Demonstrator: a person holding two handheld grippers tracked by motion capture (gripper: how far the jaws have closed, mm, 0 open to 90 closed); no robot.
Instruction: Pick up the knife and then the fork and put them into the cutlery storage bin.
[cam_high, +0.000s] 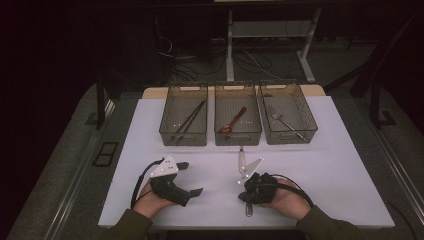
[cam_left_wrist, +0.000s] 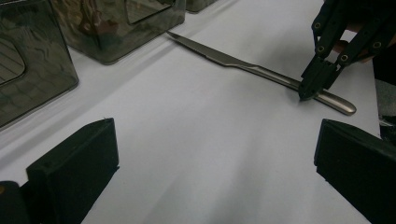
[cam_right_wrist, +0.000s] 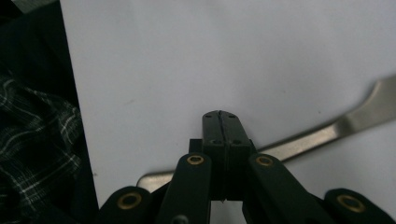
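The right tongs (cam_right_wrist: 221, 122) are pressed together above a knife (cam_left_wrist: 261, 71); the left tongs (cam_left_wrist: 210, 154) are held apart. The knife could be skidded off the table (cam_high: 340, 165) if nudged.

We see a smooth, satin silver metal table knife (cam_left_wrist: 261, 70) lying on the matt white paper-like table cover (cam_left_wrist: 196, 140) near glossy smoky translucent plastic bins (cam_left_wrist: 116, 28).

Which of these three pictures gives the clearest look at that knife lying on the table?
The left gripper view: the knife lies there whole, blade to handle, with the right gripper closed at its handle. The high view shows it small and partly under that gripper. The right gripper view catches part of the handle.
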